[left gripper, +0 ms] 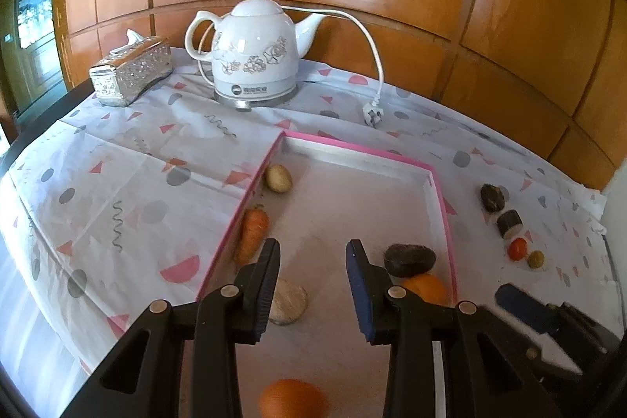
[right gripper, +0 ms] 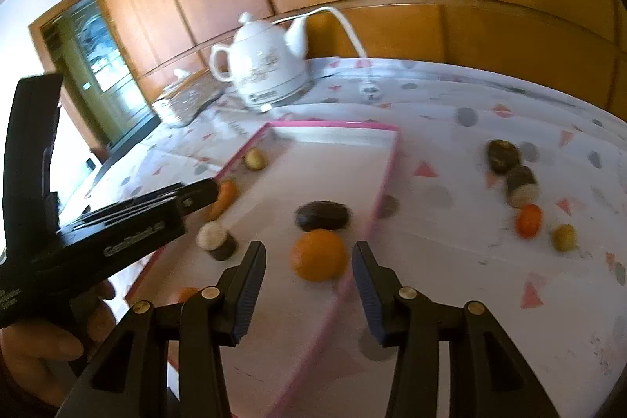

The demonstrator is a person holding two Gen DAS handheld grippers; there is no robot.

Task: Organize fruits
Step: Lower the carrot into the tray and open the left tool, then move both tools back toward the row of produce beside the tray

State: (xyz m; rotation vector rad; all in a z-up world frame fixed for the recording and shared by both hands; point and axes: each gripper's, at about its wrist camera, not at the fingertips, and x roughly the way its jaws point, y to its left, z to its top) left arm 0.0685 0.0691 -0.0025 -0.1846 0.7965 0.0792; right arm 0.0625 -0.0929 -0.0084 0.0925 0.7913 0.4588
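A pink-rimmed white tray (left gripper: 441,190) (right gripper: 386,163) holds a small potato (left gripper: 278,178), a carrot (left gripper: 252,234), a dark brown fruit (left gripper: 409,260) (right gripper: 323,215), an orange (left gripper: 425,286) (right gripper: 319,254), a pale cut piece (left gripper: 288,302) (right gripper: 215,237) and another orange (left gripper: 292,400). My left gripper (left gripper: 313,285) is open and empty above the tray. My right gripper (right gripper: 309,285) is open and empty just in front of the orange at the tray's right rim. Right of the tray lie a dark fruit (right gripper: 502,154), a cut dark piece (right gripper: 521,185), a small red-orange fruit (right gripper: 529,220) and a small yellowish one (right gripper: 564,237).
A white ceramic kettle (left gripper: 254,53) with cord and plug (left gripper: 372,114) and a silver tissue box (left gripper: 131,71) stand at the back of the patterned tablecloth (left gripper: 117,183). Wooden panels rise behind. The left gripper's body (right gripper: 98,222) shows in the right wrist view.
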